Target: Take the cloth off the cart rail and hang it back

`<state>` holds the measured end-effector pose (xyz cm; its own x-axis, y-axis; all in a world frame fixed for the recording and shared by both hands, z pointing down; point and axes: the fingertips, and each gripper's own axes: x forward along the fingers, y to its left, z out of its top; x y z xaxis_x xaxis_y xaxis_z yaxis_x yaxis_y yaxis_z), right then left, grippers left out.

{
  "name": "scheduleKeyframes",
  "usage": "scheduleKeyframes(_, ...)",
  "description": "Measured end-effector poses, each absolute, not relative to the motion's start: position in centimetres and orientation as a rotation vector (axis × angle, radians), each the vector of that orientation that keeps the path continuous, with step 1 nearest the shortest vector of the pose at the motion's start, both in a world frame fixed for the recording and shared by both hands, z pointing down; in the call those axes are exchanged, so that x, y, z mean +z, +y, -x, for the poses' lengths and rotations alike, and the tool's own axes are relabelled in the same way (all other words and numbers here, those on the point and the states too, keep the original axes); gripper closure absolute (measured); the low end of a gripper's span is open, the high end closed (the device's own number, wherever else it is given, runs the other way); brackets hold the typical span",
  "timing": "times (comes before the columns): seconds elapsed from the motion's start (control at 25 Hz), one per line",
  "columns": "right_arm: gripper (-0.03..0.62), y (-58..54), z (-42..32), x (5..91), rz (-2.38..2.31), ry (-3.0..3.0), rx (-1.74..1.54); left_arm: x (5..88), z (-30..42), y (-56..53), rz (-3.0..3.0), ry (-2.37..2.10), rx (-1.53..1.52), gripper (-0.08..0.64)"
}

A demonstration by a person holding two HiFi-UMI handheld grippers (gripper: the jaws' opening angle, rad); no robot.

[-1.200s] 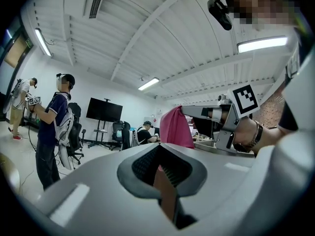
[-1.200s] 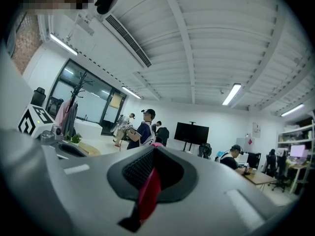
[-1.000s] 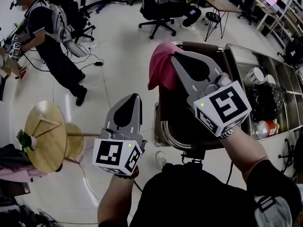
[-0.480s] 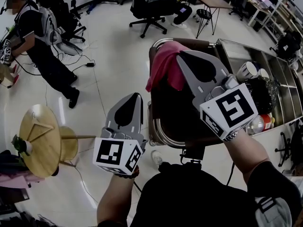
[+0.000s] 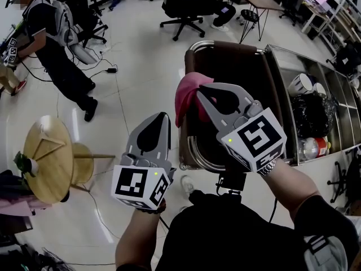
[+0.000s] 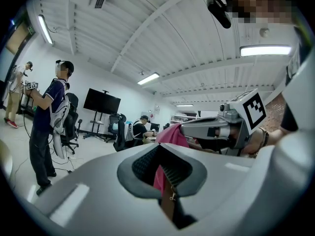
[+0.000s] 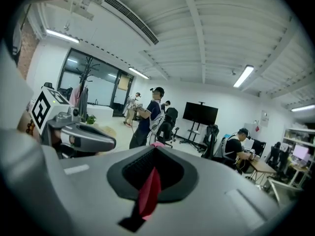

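The right gripper (image 5: 201, 95) is pinching a pink cloth (image 5: 186, 97) between closed jaws at the centre of the head view. The cloth is dangling free just below the cart rail (image 5: 231, 46), probably ready for draping back over it. At the lower left, the left gripper (image 5: 158, 117) is waiting with its jaws together and empty, apparently leaving the hanging to the right.

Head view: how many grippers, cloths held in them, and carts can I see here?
Grippers: 2, left gripper and right gripper
Cloth: 1
Cart: 1
Total: 4
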<state>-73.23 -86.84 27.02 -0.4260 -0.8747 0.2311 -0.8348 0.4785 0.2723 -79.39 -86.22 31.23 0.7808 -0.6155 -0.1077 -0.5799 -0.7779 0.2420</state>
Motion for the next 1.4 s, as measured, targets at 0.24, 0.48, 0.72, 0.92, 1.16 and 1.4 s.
scheduleKeyframes(0.24,0.581,-86.5,74.0,31.6,-1.323,-2.352,-0.034,31.8,79.3,-86.0,-2.770,-0.938,-0.251,0.560)
scheduleKeyframes(0.48,0.477,-84.5,75.1,32.9,-1.262,-2.388,0.050,32.1,79.4,-84.7,-2.780,-0.931,-0.252,0.560)
scheduleKeyframes(0.72,0.479,-81.4,75.0,30.4,-1.330,-2.422,0.006,30.9,79.6,-81.3,-2.805,-0.926,-0.256,0.560)
scheduleKeyframes(0.92,0.514,-74.4,74.7,27.9,-1.395,-2.482,-0.078,29.6,79.1,-74.5,-2.864,-0.927,-0.269,0.560)
scheduleKeyframes(1.16,0.572,-65.7,75.7,23.7,-1.483,-2.535,-0.169,26.2,80.0,-66.1,-2.925,-0.920,-0.282,0.560)
scheduleKeyframes(1.4,0.592,-58.4,76.9,19.6,-1.571,-2.567,-0.257,23.2,80.8,-59.3,-2.963,-0.888,-0.298,0.560)
